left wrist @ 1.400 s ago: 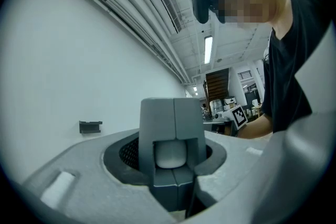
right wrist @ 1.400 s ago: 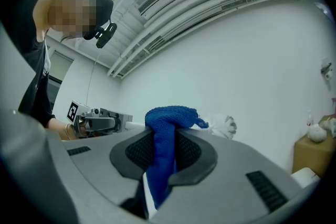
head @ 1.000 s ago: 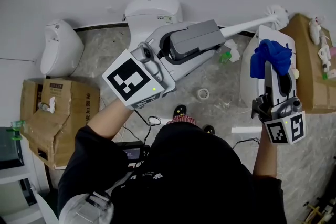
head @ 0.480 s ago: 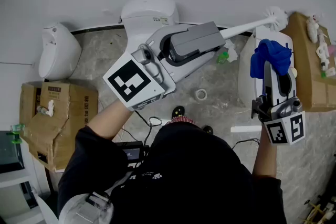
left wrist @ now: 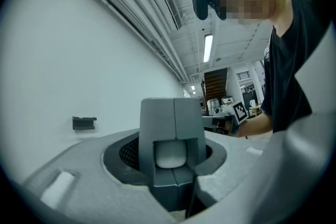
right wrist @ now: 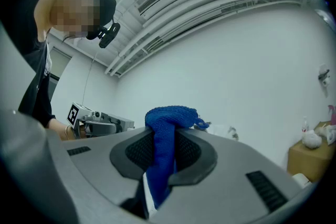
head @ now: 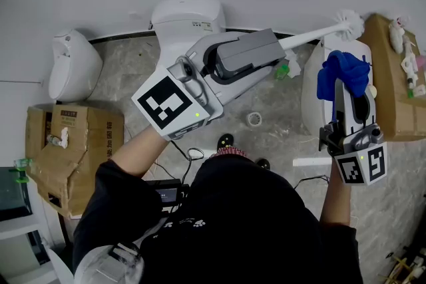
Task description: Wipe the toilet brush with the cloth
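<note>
Checking head view: left gripper [head: 271, 50] is clamped on the brush [head: 313, 32]. The shaft runs up and right, bristles at the far end. Right gripper [head: 346, 88] pinches the cloth [head: 342, 71], which is bunched just below the bristles and appears apart from them. Against the frames from a second ago, neither gripper nor brush has shifted; only the view drifts slightly. Judgement: wiping not yet begun, and the cloth must first meet the brush.

Left gripper view: jaws grip the brush [left wrist: 168, 155], and its white handle end keeps them wide.

Right gripper view: jaws are closed tight on the cloth [right wrist: 167, 128], which hangs down between them.
</note>
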Motion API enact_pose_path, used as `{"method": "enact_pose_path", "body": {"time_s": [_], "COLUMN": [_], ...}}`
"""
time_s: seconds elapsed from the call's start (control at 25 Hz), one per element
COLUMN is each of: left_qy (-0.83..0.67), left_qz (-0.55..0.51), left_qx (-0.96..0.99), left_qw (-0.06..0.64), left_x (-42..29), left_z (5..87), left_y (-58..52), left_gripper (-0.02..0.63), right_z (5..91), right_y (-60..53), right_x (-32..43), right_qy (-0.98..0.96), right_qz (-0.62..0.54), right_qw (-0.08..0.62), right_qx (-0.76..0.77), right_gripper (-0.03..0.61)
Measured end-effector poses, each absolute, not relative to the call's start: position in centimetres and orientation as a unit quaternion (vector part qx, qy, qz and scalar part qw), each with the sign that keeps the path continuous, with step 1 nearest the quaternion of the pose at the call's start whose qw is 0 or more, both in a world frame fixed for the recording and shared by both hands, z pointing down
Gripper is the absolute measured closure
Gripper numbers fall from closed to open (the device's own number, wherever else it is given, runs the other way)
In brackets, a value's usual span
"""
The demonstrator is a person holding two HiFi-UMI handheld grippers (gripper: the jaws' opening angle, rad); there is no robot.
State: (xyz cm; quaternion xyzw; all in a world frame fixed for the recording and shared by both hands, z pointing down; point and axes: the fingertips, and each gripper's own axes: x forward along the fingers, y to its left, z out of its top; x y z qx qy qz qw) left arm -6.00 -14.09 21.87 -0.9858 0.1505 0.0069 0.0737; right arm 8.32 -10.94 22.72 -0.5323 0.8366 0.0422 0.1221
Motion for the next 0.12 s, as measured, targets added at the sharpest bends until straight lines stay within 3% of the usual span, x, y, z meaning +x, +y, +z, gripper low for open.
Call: {"method": "enact_pose_path", "body": {"time_s": [0.12], "left_qy": [0.15], "left_qz": [0.007], "left_qx": [-0.986], "left_qw": [0.072], "left_x": [-5.79], "left_z": [21.96], "left_y": [-14.28], "left_gripper": [0.434], "right_z": [22.81], "right_y": [-11.06], "right_x": [8.38], "right_qy": [0.839], "right_qz": [0.042], "right_qw": [0.121], "right_qx": [-0.529], "right_gripper": [0.502]}}
